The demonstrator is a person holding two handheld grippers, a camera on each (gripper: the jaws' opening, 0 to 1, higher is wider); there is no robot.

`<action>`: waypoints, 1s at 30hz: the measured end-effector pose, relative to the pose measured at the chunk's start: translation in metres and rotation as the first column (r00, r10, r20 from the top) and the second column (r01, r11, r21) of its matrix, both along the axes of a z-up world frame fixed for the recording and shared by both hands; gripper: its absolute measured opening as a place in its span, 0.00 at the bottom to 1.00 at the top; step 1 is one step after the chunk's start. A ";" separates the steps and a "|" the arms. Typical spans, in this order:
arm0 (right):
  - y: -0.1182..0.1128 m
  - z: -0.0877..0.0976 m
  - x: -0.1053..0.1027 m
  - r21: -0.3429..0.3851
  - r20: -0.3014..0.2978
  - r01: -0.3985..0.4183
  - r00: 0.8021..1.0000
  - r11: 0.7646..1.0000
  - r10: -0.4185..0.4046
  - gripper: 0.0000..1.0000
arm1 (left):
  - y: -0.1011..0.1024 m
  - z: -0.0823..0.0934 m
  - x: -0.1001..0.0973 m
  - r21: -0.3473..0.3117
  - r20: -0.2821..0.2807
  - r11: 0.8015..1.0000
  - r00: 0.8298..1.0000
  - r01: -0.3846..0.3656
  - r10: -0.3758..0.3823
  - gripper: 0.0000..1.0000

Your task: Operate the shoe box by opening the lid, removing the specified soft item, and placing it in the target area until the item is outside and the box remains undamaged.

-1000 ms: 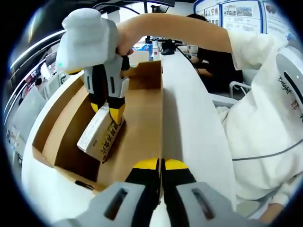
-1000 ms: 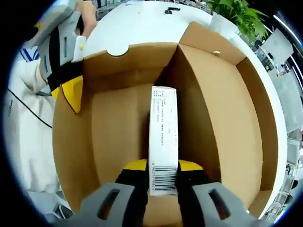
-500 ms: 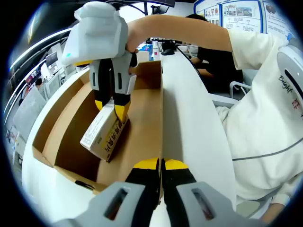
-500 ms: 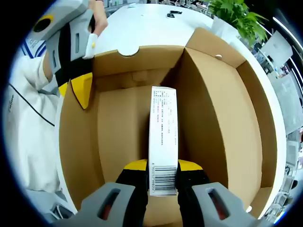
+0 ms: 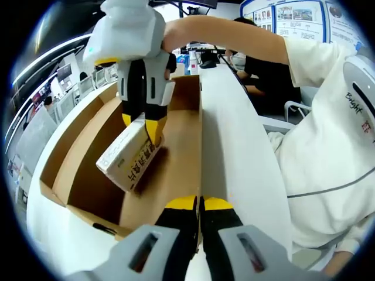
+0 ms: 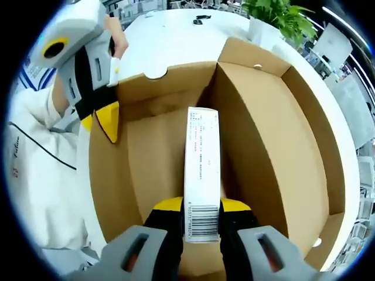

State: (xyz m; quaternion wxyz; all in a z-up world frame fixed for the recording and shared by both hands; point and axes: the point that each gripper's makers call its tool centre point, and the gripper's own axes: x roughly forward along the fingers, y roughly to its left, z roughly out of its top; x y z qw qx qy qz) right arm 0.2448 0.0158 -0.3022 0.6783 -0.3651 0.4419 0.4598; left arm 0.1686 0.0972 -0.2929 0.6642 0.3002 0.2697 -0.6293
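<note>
The open brown shoe box [image 5: 179,146] lies on a white table. My right gripper [image 5: 144,124] comes down into it from above, shut on a small white carton [image 5: 130,157] that hangs tilted just above the box floor. In the right gripper view the carton [image 6: 202,158] runs forward from between my right gripper's [image 6: 202,206] yellow-tipped jaws, barcode end nearest, over the shoe box [image 6: 263,152]. My left gripper [image 5: 199,204] is shut on the top edge of the box's side wall. It enters the right gripper view as the left gripper [image 6: 106,120] on that wall.
A person's white sleeve [image 5: 319,146] reaches across on the right. The white tabletop [image 6: 170,35] spreads beyond the box, with a green plant [image 6: 275,14] at its far edge. Desks and wall posters [image 5: 293,17] stand behind.
My right gripper has risen with the carton, lifting it off the box floor. The left gripper keeps its hold on the wall.
</note>
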 end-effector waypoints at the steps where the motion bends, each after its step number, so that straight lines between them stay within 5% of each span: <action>1: -0.001 0.001 -0.001 0.000 -0.001 -0.001 1.000 1.000 0.001 0.20 | 0.000 0.000 0.000 0.000 0.000 1.000 1.000 0.000 0.000 0.01; 11: -0.014 0.036 -0.015 -0.033 0.006 -0.135 0.991 0.990 0.135 0.20 | 0.000 -0.001 0.000 0.004 -0.004 1.000 1.000 -0.001 0.001 0.01; 18: -0.035 0.068 -0.008 -0.017 0.052 -0.086 0.995 0.996 0.087 0.20 | -0.001 -0.001 0.000 0.006 -0.008 1.000 1.000 -0.001 0.001 0.01; 30: -0.067 0.083 -0.035 -0.041 0.060 -0.116 0.991 0.992 0.119 0.20 | -0.001 -0.001 0.000 0.005 -0.006 1.000 1.000 -0.004 0.004 0.01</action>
